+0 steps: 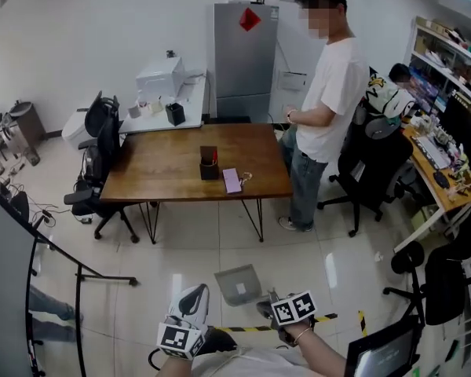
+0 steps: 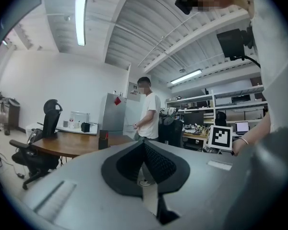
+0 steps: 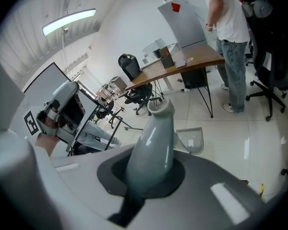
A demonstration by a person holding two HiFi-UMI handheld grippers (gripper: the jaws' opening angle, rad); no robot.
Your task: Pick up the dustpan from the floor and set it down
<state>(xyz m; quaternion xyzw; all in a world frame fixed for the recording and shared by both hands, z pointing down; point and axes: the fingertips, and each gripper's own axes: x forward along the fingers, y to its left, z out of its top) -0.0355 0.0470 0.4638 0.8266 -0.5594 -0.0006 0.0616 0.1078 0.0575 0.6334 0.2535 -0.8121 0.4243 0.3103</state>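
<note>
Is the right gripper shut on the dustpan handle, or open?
Shut. The right gripper clamps the grey handle, and the pan shows beyond it. Whether the pan is off the floor, cannot tell.

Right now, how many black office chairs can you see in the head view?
3 chairs: one at the left end of the wooden table, one just right of the standing person, one at the lower right edge. Others may be hidden at the right.
</note>
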